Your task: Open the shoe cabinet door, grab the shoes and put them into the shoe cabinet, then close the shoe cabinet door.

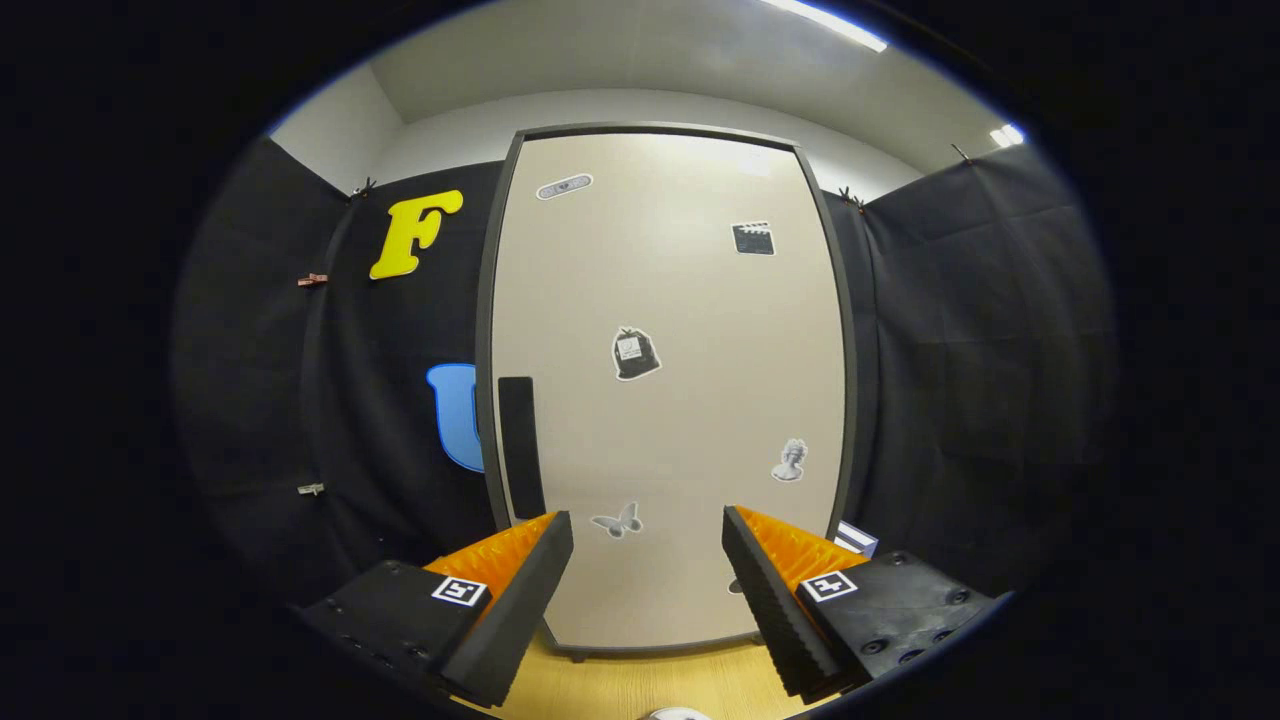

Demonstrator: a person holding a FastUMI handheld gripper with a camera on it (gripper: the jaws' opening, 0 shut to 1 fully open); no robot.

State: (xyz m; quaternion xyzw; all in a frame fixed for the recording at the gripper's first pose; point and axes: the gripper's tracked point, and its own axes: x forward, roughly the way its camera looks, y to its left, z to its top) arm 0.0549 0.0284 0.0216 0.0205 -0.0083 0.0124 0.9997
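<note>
A tall beige shoe cabinet (690, 400) with a dark frame stands straight ahead, its door shut and dotted with several small stickers. A black vertical handle (520, 445) sits on the door's left side, just above and ahead of my left finger. My gripper (648, 530) is open, fingers spread wide with nothing between them, a short way in front of the door's lower part. A small pale rounded edge (678, 713) shows on the floor below the fingers; I cannot tell what it is.
Black cloth walls close in on both sides of the cabinet. A wooden floor (640, 685) runs from the fingers to the cabinet's base. A small white object (858, 538) peeks out beside the cabinet's lower right corner.
</note>
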